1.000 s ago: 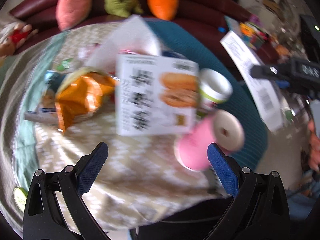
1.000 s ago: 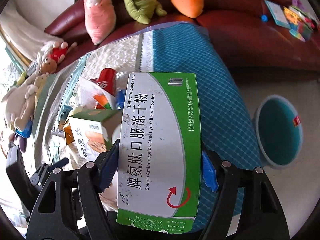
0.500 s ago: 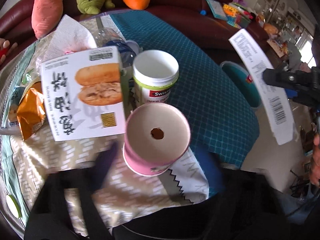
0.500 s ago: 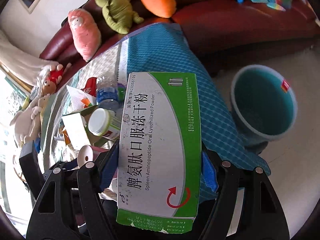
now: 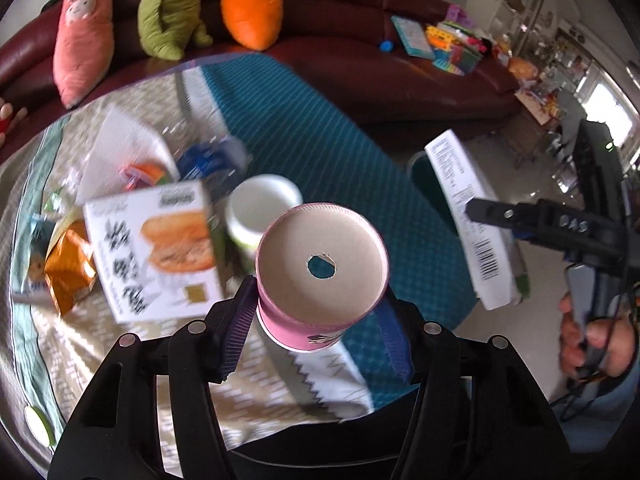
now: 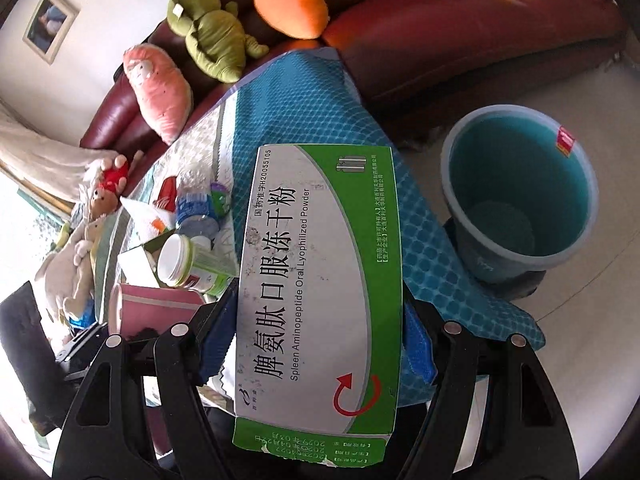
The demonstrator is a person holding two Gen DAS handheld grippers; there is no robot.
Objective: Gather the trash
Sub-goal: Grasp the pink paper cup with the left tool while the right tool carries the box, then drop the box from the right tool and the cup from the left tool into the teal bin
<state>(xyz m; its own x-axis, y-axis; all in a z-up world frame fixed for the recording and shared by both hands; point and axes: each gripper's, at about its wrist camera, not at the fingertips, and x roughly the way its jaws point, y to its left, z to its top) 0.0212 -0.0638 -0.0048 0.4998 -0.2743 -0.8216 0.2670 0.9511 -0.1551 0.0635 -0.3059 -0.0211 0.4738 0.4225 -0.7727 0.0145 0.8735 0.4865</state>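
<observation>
My left gripper [image 5: 316, 308] is shut on a pink paper cup [image 5: 322, 268], held upside down above the table; its base has a small hole. The cup [image 6: 152, 308] also shows at the lower left of the right wrist view. My right gripper [image 6: 320, 312] is shut on a flat green and white medicine box [image 6: 320, 280], both blue pads pressing its long edges. The box hangs beyond the table's corner, left of a teal bin [image 6: 520, 188] on the floor. In the left wrist view the same box [image 5: 468, 208] and right gripper [image 5: 520, 220] are at the right.
On the table lie a burger box [image 5: 156, 248], a white-lidded jar [image 5: 262, 204], an orange snack bag [image 5: 68, 272], a crushed bottle [image 5: 208, 160] and tissue [image 5: 120, 148]. A blue cloth [image 5: 320, 140] hangs over the table's corner. Plush toys sit on the red sofa [image 6: 480, 40] behind.
My left gripper closed on the pink cup and lifted it off the table. My right gripper carried the medicine box rightward, and the bin now shows fully.
</observation>
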